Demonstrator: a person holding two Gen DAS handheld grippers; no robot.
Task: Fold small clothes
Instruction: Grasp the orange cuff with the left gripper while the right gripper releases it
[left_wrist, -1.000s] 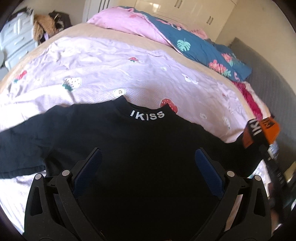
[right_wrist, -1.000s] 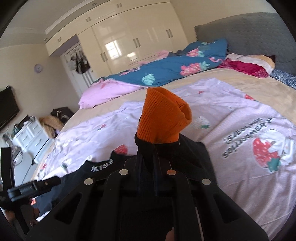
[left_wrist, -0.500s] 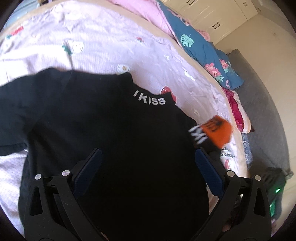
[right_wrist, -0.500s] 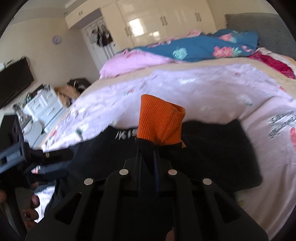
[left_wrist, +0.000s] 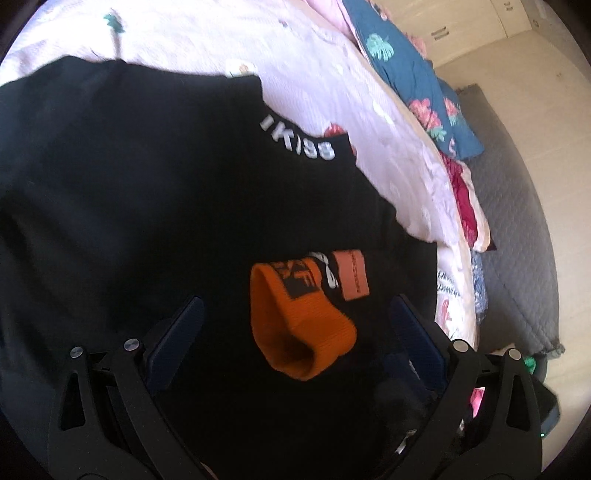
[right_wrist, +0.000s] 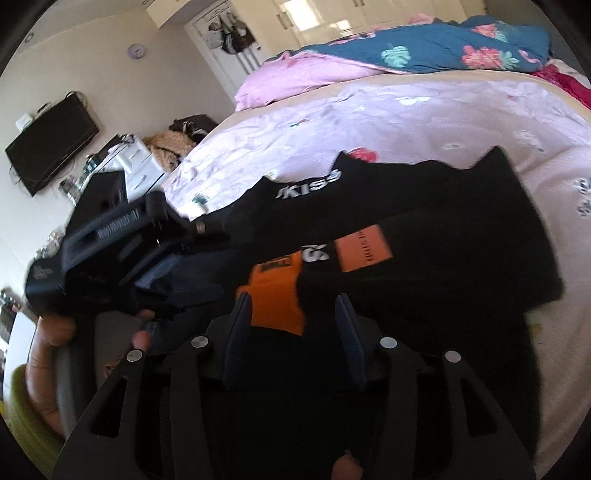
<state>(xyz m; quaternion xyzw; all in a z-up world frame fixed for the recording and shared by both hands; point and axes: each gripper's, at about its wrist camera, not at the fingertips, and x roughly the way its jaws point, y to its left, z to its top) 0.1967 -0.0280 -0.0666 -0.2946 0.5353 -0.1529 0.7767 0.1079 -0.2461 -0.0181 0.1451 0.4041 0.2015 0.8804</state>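
Two grippers over one black long-sleeved knit top (left_wrist: 155, 206) spread flat on a pale pink bedsheet with strawberry print (left_wrist: 332, 66). White "IKISS" lettering (left_wrist: 297, 139) on the collar, collar toward the far side of the bed. Right sleeve folded in across the body: its orange ribbed cuff (left_wrist: 299, 317) lies on the black chest area, with a salmon rectangular patch (left_wrist: 351, 275) and white lettering just beside it on the sleeve.

Left gripper (left_wrist: 291, 332): blue-padded fingers (left_wrist: 177, 343) spread wide, nothing between the pads, hovering above the top's lower body, pointed down at it; the orange cuff sits in view between the fingers but the pads are clear of it. In the right wrist view the left gripper (right_wrist: 177, 273) shows as a black frame held by a bare hand (right_wrist: 48, 354) at lower left.

Right gripper (right_wrist: 295, 317): jaws opening, blue pads (right_wrist: 240, 325) apart on either side of the orange cuff (right_wrist: 277, 299); the left pad is at the cuff's edge, the right pad clear of it, so the cuff is let go and resting on the top. View is motion-blurred.

Background: blue floral duvet (right_wrist: 424, 51) and pink pillow (right_wrist: 295, 81) at far edge of bed, black wall TV (right_wrist: 51, 144), white drawer unit (right_wrist: 136, 158), grey quilted headboard (left_wrist: 517, 229).
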